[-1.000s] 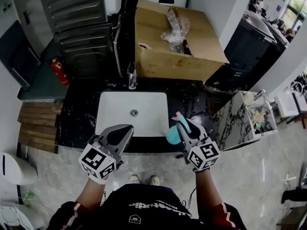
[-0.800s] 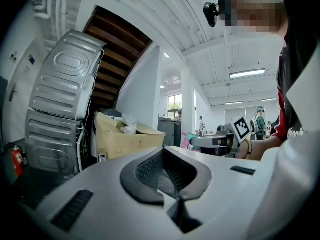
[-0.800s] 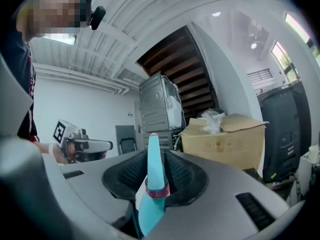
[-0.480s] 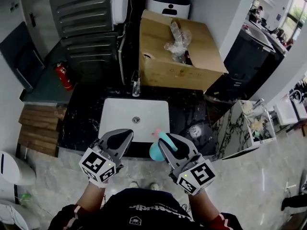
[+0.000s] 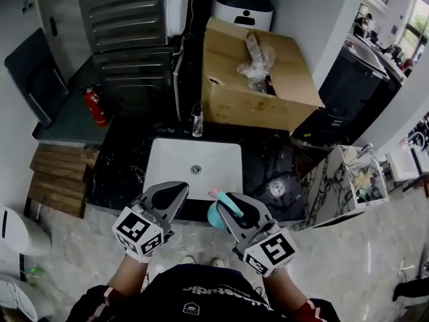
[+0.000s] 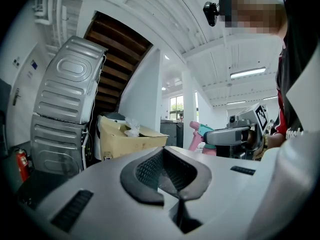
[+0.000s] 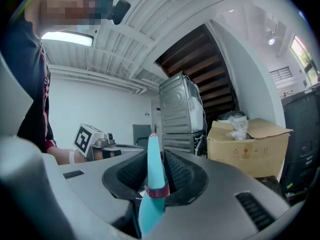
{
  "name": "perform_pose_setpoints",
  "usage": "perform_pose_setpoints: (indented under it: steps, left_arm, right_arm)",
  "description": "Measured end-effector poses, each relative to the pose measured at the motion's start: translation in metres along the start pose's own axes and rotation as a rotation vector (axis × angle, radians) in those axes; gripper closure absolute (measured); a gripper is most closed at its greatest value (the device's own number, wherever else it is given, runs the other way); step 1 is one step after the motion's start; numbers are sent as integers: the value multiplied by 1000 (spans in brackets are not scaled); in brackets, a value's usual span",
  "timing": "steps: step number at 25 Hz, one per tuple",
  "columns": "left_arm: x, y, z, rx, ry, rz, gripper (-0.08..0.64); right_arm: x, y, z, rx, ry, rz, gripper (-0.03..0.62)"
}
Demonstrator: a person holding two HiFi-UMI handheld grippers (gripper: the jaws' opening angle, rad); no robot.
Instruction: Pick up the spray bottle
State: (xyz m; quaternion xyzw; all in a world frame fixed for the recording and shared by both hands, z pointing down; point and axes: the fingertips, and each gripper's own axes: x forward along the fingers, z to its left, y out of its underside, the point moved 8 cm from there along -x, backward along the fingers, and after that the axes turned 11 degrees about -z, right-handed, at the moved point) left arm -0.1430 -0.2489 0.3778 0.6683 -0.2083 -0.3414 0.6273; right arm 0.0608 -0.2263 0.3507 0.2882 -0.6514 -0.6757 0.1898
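**While the left gripper (image 5: 175, 190) rides empty, the right gripper (image 5: 228, 203) clamps the one spray bottle (image 5: 214, 215)**

Where the head view begins at the left, a stack of wooden boards (image 5: 57, 178) lies on the pale marbled floor (image 5: 348, 260). One red fire extinguisher (image 5: 96, 106) stands beyond it. Next come two grey machines against the back wall, the upper machine (image 5: 124, 9) stacked on the lower machine (image 5: 134, 72). In front of them runs a black veined counter (image 5: 117, 163). One white sink (image 5: 174, 163) is set into it, with one tap (image 5: 196, 121) at the sink's far rim.

Two grippers reach out over the counter's near edge, each with one marker cube. The left gripper's jaws are closed together with nothing between them.

Just to its right, between the two grippers, is the single spray bottle, teal with a pink nozzle (image 5: 213, 193). It is lifted off the counter, and in the head view it overlaps the counter's front edge just below the sink. Its long axis stands roughly upright, with the body hanging below the jaws. The nozzle points away from the person, along the right gripper's jaws toward the sink. The right gripper's pads press on either side of the bottle's top.

Further right, one open cardboard box (image 5: 268, 92) sits at the counter's far side with crumpled clear plastic (image 5: 258, 62) in it. One white appliance (image 5: 242, 9) stands behind the box. A marble-patterned cabinet (image 5: 335, 180) stands at the counter's right end.
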Motion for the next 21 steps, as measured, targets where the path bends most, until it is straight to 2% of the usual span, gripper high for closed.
perform_pose_setpoints:
  steps: [21]
  left_arm:
    - [7,5,-1,-6,15,15,545]
  right_arm:
    - [2,6,-4,2,-3,5,466]
